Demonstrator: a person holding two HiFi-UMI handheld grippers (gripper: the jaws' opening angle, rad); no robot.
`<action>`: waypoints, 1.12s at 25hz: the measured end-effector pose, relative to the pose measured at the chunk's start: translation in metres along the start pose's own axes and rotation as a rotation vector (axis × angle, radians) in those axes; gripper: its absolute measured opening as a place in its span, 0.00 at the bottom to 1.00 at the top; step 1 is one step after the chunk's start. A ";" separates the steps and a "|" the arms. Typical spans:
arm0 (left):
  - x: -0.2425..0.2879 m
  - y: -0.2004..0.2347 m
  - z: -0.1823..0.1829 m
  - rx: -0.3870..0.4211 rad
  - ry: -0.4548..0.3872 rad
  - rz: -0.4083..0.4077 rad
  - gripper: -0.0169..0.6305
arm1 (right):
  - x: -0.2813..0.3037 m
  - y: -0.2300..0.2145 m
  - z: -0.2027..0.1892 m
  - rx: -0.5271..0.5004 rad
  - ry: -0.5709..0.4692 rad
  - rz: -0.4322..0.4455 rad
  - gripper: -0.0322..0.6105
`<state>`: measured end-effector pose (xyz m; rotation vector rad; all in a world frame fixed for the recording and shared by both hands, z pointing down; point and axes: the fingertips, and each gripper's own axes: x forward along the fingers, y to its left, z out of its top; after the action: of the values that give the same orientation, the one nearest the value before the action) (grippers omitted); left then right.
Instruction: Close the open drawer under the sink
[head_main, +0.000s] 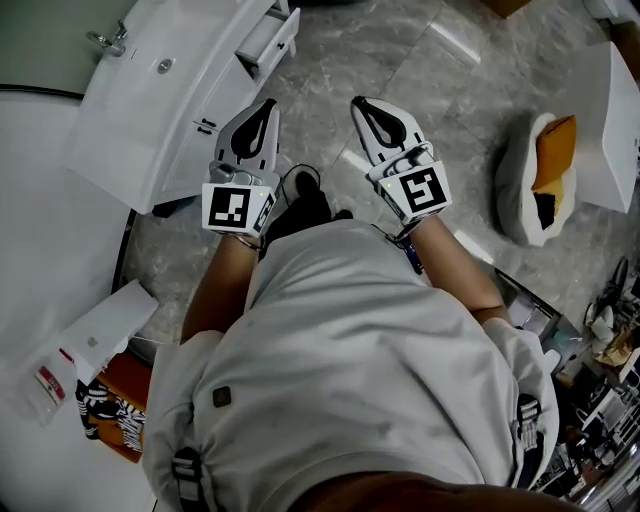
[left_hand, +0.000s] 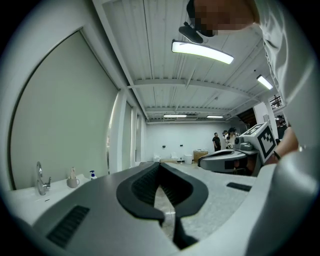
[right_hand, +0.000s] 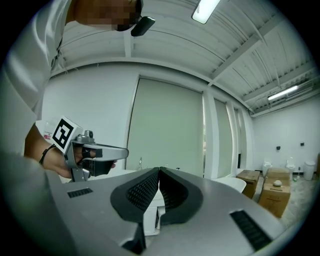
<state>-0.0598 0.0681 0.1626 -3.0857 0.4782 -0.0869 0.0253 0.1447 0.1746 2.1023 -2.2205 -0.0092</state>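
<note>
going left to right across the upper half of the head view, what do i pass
faucet → left tool → right tool → white and orange bag on the floor

Grey marble floor (head_main: 400, 90); on it a white bag (head_main: 520, 185) w/ orange inside, cardboard boxes (right_hand: 276, 192) at its far edge. Above floor: white ribbed ceiling (left_hand: 165, 60), strip lights (left_hand: 202, 51) on. Pale wall panel (right_hand: 165, 125) rises from floor.
</note>
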 end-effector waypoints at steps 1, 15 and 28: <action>0.007 0.009 -0.001 0.000 0.001 0.000 0.04 | 0.011 -0.003 0.000 0.002 -0.002 0.003 0.09; 0.073 0.092 -0.012 -0.030 0.014 0.040 0.04 | 0.113 -0.048 -0.015 -0.019 0.082 0.074 0.09; 0.149 0.156 -0.057 -0.034 0.083 0.289 0.04 | 0.228 -0.117 -0.067 -0.047 0.101 0.342 0.09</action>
<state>0.0313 -0.1260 0.2228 -3.0146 0.9314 -0.2033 0.1346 -0.0855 0.2468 1.6361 -2.4570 0.0646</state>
